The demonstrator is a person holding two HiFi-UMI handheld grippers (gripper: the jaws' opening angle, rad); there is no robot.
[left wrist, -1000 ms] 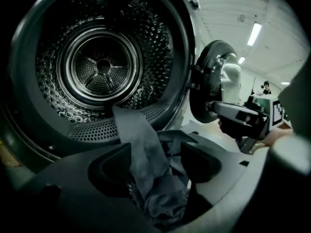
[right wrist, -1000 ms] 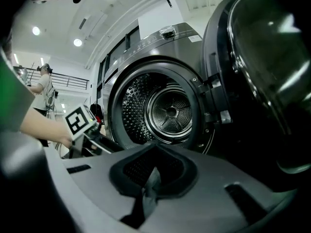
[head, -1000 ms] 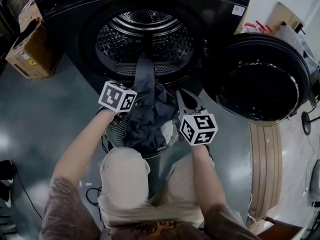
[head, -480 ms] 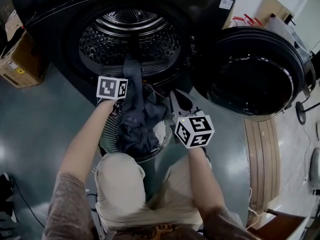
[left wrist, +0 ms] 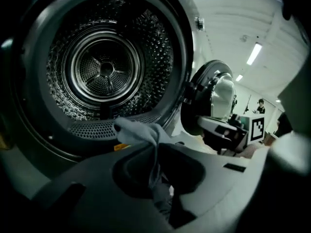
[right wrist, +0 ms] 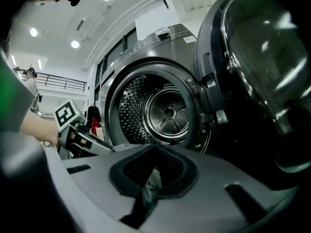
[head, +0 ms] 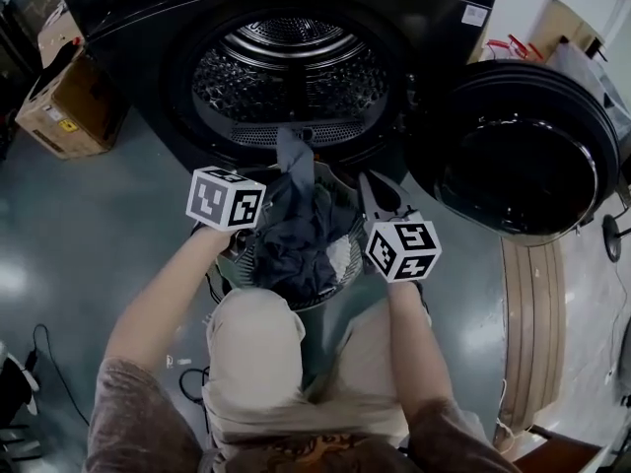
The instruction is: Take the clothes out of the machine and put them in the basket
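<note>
As both closed tongs pinch the dark garment point(head: 296, 227), left gripper point(left wrist: 154, 171) at its 9 o'clock side, right gripper point(right wrist: 147, 191) at 3, we see it heaped in the basket point(head: 330, 294), its tail pointing to 12 o'clock toward the machine point(head: 286, 77).

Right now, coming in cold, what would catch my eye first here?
The gaping steel drum of the front-loading machine, top centre, its round door swung open at right. Below it, the left gripper pinches a dark garment over the full mesh basket.
</note>
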